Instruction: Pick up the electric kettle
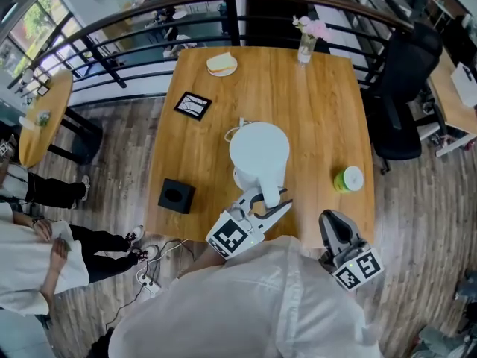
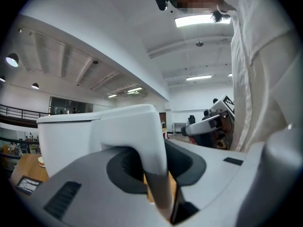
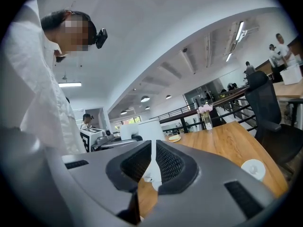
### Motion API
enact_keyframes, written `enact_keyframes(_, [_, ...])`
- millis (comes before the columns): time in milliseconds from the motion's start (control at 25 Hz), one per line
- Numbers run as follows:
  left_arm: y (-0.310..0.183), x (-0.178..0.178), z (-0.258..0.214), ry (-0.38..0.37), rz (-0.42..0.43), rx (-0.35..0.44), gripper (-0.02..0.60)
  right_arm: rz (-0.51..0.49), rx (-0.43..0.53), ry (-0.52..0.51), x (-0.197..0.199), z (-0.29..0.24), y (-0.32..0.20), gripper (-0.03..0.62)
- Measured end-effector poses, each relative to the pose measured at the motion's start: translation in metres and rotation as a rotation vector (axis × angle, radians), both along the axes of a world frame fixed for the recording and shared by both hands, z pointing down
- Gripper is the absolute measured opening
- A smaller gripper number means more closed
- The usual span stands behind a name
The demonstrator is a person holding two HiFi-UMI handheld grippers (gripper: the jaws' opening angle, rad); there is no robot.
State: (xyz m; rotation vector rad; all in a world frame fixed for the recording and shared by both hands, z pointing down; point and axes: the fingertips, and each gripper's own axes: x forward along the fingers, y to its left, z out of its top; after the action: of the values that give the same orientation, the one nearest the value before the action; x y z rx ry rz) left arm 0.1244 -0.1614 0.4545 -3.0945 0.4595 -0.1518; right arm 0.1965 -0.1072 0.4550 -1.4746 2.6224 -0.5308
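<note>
The white electric kettle [image 1: 258, 154] is at the middle of the wooden table [image 1: 320, 103], its handle [image 1: 271, 194] pointing toward me. My left gripper [image 1: 268, 206] is shut on that handle. In the left gripper view the handle [image 2: 152, 155] runs down between the two dark pads, and the kettle body [image 2: 80, 136] fills the left side. My right gripper [image 1: 334, 224] is at the table's front right edge, apart from the kettle. Its pads [image 3: 170, 167] stand together with nothing between them, and the kettle [image 3: 144, 131] shows beyond them.
On the table are a black box [image 1: 177, 195] at the front left, a green-and-white round tub [image 1: 348, 179] at the right, a dark framed card [image 1: 193, 105], a plate of bread [image 1: 221, 65] and a flower vase [image 1: 306, 43]. A black office chair [image 1: 399, 103] stands to the right.
</note>
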Motion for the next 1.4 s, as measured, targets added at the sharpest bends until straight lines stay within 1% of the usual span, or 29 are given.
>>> enact_keyframes(160, [0.009, 0.003, -0.004, -0.019, 0.000, 0.018, 0.098, -0.016, 0.026, -0.012, 0.000, -0.005, -0.001, 0.017])
enact_keyframes(360, [0.012, 0.001, -0.008, -0.023, -0.002, 0.029, 0.101, -0.023, 0.043, -0.017, 0.000, -0.007, -0.005, 0.017])
enact_keyframes(480, [0.013, 0.002, -0.009, -0.025, 0.000, 0.042, 0.101, -0.026, 0.045, -0.020, -0.001, -0.007, -0.006, 0.017])
enact_keyframes(920, [0.016, 0.001, -0.011, -0.020, 0.007, 0.047, 0.103, -0.016, 0.040, -0.004, -0.001, -0.007, -0.004, 0.017])
enact_keyframes(1080, [0.017, 0.000, -0.011, -0.019, 0.013, 0.048, 0.104, -0.016, 0.044, 0.016, -0.003, -0.008, -0.002, 0.015])
enact_keyframes(1280, [0.019, -0.001, -0.013, -0.017, 0.014, 0.053, 0.104, -0.025, 0.051, 0.093, -0.007, -0.007, 0.001, 0.014])
enact_keyframes(1400, [0.019, -0.002, -0.013, -0.018, 0.013, 0.060, 0.104, -0.032, 0.054, 0.107, -0.010, -0.006, 0.003, 0.014])
